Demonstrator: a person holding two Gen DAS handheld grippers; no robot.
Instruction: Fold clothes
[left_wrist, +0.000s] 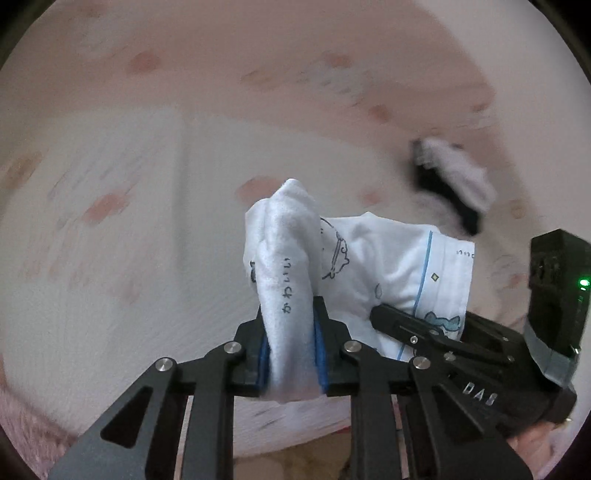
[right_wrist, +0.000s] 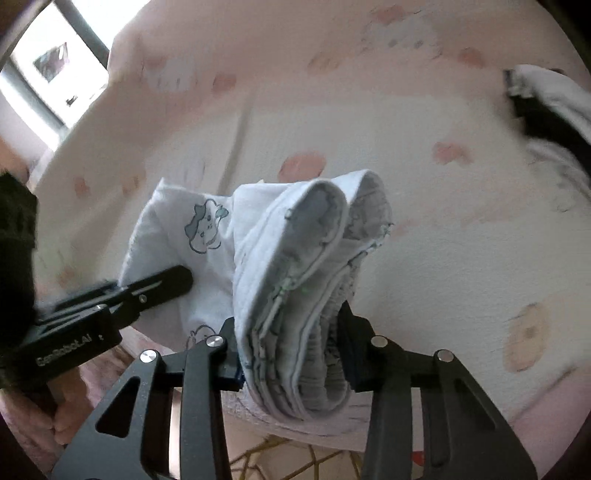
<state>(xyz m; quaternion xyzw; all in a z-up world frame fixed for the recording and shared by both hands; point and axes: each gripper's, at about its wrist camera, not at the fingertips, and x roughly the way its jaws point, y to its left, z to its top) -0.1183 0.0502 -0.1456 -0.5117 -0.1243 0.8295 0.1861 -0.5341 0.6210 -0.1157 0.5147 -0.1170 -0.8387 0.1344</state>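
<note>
Currently both claws clamped on one garment (left_wrist: 388, 258), lifted clear above the bed (left_wrist: 110, 258). Left claw (left_wrist: 291, 343) pinching a rolled white corner between blue pads; right claw (right_wrist: 291, 350) pinching a thick bunched stack of layers, waistband-like gathers visible.

Risks, judged from the hold:
- Right grip loaded with several layers, uneven thickness; inner layers could slide out under tension, leaving only the outer ply held.
- Left grip on a twisted roll, not a flat edge; twist likely to carry into the fold and give a crooked crease.
- Fabric slack between the claws, sagging in the middle; laying down like this risks wrinkles or a double-back.
- Claws close together; pulling apart too hard could strip the thinner left corner out.
- Dark and white pile (right_wrist: 546, 110) at far right on the bed; sweeping that way could snag it.

Materials: thin soft woven cotton, white, blue line and cartoon print, limp, drapes readily. Bed sheet pale pink, blotchy print, soft surface, low friction for smoothing. Claw bodies rigid black plastic, metal pins.
</note>
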